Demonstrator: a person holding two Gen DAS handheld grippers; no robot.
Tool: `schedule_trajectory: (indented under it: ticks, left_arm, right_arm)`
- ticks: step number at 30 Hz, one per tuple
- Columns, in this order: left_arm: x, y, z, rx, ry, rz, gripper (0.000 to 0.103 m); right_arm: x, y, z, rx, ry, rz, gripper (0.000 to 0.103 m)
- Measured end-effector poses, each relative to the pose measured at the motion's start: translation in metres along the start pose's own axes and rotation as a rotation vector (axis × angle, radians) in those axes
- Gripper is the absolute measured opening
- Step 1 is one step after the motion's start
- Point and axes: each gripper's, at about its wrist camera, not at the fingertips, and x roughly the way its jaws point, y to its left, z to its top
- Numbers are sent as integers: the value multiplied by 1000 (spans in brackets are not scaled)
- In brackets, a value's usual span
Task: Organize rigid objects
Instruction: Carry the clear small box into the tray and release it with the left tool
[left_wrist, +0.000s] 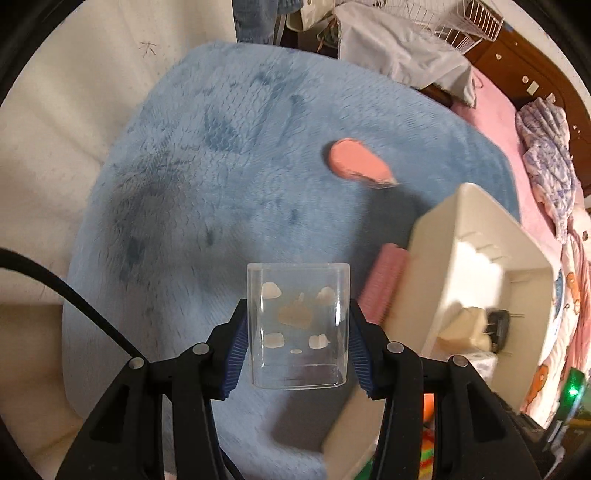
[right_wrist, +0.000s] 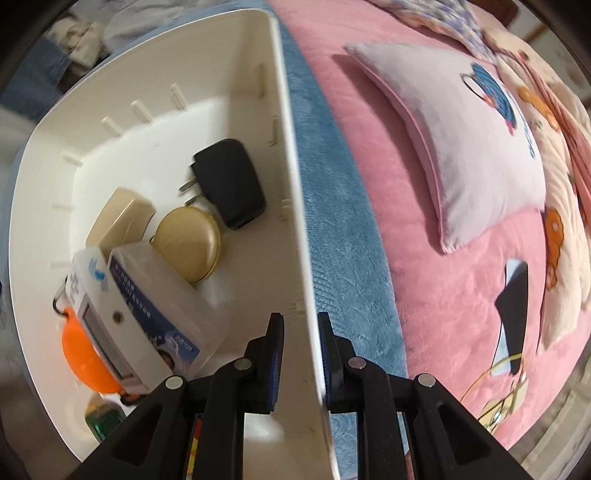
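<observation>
- left gripper (left_wrist: 298, 332): clamped on a clear plastic box (left_wrist: 298, 326), pads pressed to its two sides; box held above the blue plush mat (left_wrist: 221, 166), pale printed shapes on its face.
- right gripper (right_wrist: 301, 354): pinched on the side wall of the white bin (right_wrist: 291, 206), one finger inside, one outside.
- left wrist view only: pink oval piece (left_wrist: 356, 162) lying on mat, apart from bin; pink ribbed roller (left_wrist: 382, 282) just beside bin's outer wall; white wire basket (left_wrist: 469, 18) far back.
- right wrist view only: bin contents seen clearly — black plug adapter (right_wrist: 231, 184), round gold compact (right_wrist: 188, 243), beige case (right_wrist: 120, 218), white/blue box (right_wrist: 162, 310), orange item (right_wrist: 83, 358) partly hidden, green item (right_wrist: 103, 421) at lower edge.
- also right view only: pillow (right_wrist: 480, 147) on pink bedcover (right_wrist: 443, 295), beyond mat edge.
- left view shows bin (left_wrist: 476, 236) w/ blur, contents indistinct.
</observation>
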Motion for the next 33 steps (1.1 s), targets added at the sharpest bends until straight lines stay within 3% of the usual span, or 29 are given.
schedule_trajectory:
  ticks: [10,20,33]
  left_arm:
    - [-33,-43,-33,-6,-54,5,53]
    - [-41,-85,-70,8,-52,-15,53]
    - [-37,-125,-108,25,-12,-53,53]
  right_arm:
    - [1,1,0,-117,-3,51,19]
    - [2,-2,-5,-206,-13,81,19]
    - [5,-11,-4,-225,-8,128,20]
